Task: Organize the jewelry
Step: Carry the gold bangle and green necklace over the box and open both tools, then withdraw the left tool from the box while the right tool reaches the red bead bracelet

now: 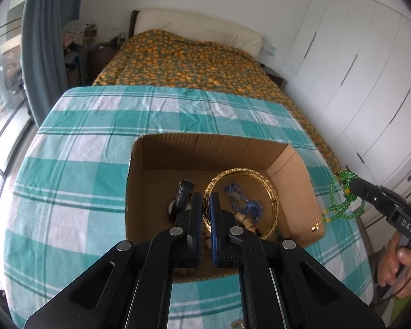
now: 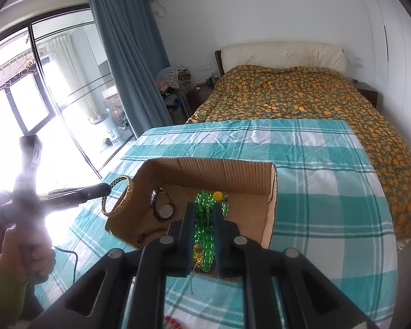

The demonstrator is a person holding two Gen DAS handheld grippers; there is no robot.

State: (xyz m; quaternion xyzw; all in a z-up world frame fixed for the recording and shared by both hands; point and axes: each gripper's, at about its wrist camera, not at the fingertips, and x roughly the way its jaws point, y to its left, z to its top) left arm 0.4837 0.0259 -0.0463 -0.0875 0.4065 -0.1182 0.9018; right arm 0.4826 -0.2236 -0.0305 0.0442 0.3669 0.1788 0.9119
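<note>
My left gripper is shut on a gold bangle, which hangs over the open cardboard box. Inside the box lie a black watch and a blue bead strand. Just outside the box's right wall, my right gripper is shut on a green bead necklace that dangles from it. In the right wrist view, the right gripper pinches the green beads above the box. There the left gripper holds the bangle at the box's left wall, near the watch.
The box stands on a table under a teal checked cloth. Behind it is a bed with an orange patterned cover. A hand grips the right tool's handle. Red beads lie on the cloth at the near edge.
</note>
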